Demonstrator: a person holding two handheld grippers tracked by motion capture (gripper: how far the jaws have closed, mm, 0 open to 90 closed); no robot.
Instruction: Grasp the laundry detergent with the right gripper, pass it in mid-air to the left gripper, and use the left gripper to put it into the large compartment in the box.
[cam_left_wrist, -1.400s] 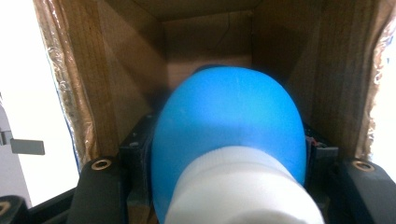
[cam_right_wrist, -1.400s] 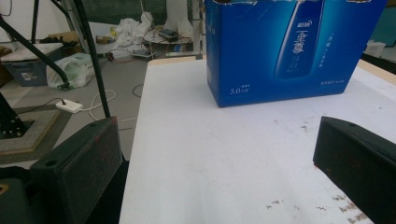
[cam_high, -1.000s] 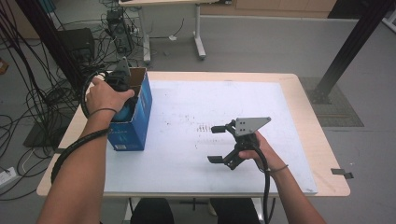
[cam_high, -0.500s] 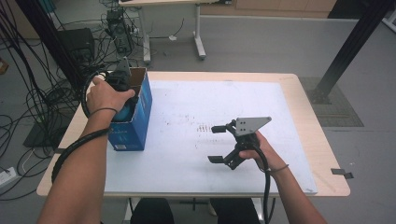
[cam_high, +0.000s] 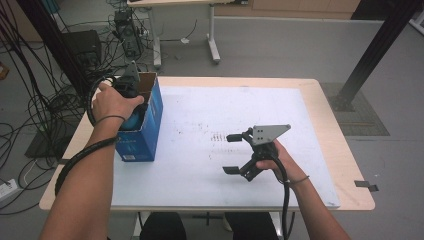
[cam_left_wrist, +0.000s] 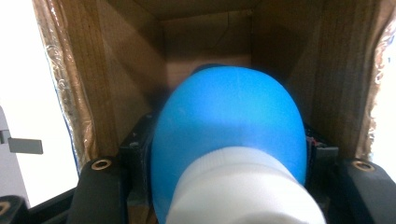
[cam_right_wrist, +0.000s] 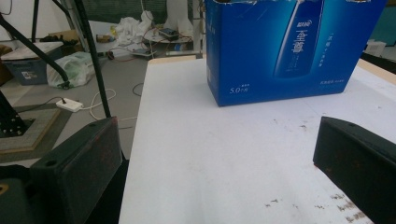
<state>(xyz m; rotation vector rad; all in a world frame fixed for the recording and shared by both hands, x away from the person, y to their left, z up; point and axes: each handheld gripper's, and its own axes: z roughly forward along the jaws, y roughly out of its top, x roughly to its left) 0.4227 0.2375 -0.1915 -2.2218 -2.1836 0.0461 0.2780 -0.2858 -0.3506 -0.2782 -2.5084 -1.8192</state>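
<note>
Underneath, white-covered wooden table (cam_high: 305, 85) on grey floor (cam_high: 280, 45), cables (cam_high: 30, 100) alongside.

One desk (cam_high: 310, 95) carries the work, topped by one white sheet (cam_high: 210, 120). On it stands one blue cardboard box (cam_high: 142, 132), open at the top, and inside that box sits one blue bottle (cam_left_wrist: 229, 116) with one white cap (cam_left_wrist: 243, 191). Two tongs are in use, the left tongs (cam_high: 131, 89) down in the box and the right tongs (cam_high: 231, 154) over the sheet, one in each of the person's two hands. Behind stands one more table (cam_high: 165, 2), and one white power strip (cam_right_wrist: 69, 104) lies on the floor
</note>
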